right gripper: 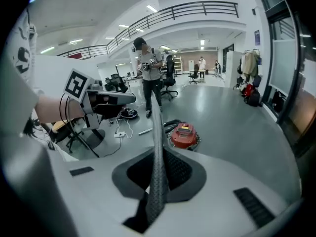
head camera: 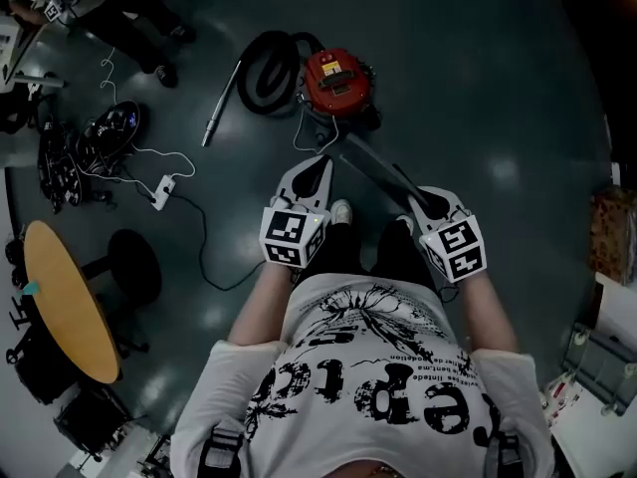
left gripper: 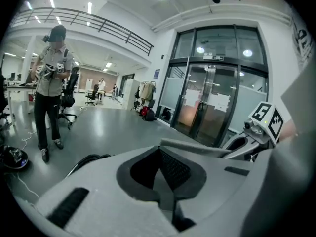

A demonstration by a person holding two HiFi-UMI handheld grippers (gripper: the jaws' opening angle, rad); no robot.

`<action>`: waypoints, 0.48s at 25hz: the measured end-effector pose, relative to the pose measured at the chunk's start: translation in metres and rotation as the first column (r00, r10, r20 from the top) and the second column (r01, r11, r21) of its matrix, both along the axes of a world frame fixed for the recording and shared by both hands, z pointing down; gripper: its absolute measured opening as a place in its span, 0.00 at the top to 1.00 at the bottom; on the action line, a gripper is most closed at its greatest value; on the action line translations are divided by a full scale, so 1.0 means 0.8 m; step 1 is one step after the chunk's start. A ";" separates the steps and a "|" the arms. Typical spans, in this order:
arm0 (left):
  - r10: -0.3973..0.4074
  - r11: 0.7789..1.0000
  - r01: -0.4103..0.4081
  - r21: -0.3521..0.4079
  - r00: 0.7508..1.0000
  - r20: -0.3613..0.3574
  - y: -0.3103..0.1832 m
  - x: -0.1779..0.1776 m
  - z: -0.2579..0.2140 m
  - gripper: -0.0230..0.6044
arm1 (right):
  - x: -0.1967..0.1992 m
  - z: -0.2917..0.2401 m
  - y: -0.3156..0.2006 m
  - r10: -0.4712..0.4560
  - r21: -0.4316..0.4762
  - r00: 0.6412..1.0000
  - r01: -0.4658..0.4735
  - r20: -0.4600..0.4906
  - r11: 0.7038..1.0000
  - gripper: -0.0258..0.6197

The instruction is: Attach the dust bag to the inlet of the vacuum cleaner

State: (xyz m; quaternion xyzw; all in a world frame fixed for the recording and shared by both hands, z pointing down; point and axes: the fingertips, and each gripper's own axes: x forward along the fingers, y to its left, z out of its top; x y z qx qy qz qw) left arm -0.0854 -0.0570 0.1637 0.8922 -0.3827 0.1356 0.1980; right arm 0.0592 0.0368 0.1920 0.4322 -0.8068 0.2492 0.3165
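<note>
Two grips hold one dust bag flat

Both sets of fingers clench the grey dust bag (head camera: 374, 167): right gripper (right gripper: 159, 162) at one end, left gripper (left gripper: 160, 157) at the other, probably keeping it taut for the inlet. The red vacuum cleaner (head camera: 338, 78) stands on the floor (head camera: 478, 88) ahead, well apart.
</note>
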 end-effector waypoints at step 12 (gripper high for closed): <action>-0.258 0.962 0.257 -0.089 0.966 0.001 -0.007 0.031 0.083 0.96 | 0.052 0.104 -0.058 -0.326 -0.023 0.945 0.326 0.004 0.945 0.92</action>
